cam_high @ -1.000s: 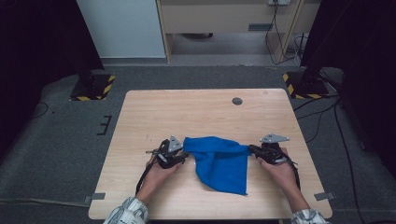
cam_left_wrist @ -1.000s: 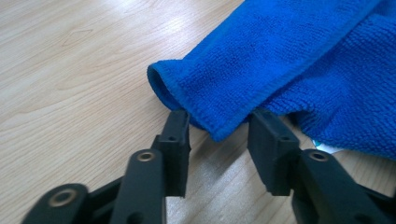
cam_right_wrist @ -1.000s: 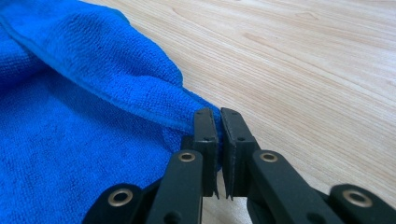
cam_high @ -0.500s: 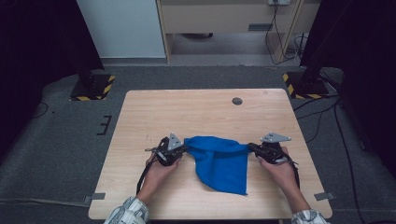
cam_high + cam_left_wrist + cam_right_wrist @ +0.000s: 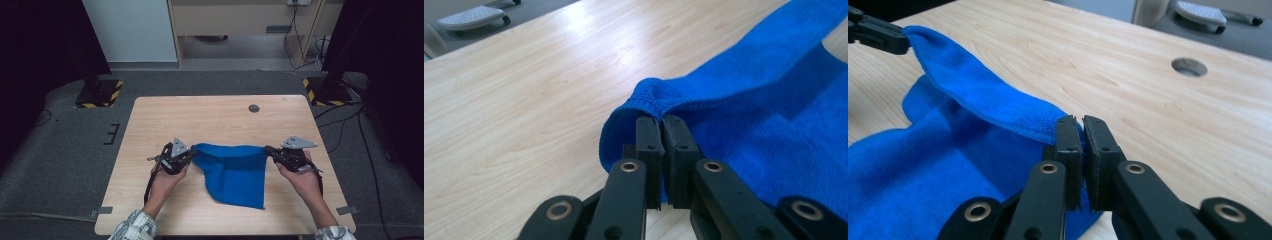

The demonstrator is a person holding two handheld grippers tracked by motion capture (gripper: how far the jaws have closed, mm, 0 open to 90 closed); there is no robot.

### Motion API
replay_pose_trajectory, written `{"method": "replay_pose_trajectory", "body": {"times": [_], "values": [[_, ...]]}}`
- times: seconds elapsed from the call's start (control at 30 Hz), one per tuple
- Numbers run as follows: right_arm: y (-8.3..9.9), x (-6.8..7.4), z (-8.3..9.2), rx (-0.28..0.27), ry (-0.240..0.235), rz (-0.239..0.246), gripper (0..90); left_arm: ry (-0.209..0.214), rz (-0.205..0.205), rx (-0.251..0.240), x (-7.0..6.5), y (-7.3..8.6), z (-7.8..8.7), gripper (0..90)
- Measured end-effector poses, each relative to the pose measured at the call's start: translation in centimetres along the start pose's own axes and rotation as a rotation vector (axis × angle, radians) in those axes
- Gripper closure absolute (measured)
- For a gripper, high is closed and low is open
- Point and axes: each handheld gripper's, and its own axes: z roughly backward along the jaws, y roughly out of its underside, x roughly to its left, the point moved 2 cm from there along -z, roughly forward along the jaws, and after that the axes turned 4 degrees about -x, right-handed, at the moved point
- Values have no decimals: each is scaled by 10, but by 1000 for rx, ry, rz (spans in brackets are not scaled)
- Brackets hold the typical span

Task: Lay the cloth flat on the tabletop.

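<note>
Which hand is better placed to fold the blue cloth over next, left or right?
Probably neither alone: the left gripper and the right gripper each pinch a far corner of the cloth, its edge stretched between them. Both should move together.

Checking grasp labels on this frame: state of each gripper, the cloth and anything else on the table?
left gripper: shut on blue cloth corner
right gripper: shut on opposite corner
blue cloth: top edge lifted between grippers, lower part draped on table
table hole: open, uncovered
</note>
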Motion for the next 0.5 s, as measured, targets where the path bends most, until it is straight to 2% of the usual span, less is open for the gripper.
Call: {"method": "replay_pose_trajectory", "body": {"times": [0.23, 0.33, 0.5], "values": [[-16, 0, -9, 11, 1, 18, 860, -27, 24, 7, 9, -5, 1, 863], [-22, -6, -18, 19, 10, 9, 861, -48, 46, 14, 19, -6, 2, 863], [-24, -12, -28, 20, 13, -22, 861, -43, 65, 16, 24, -7, 2, 864]]}}
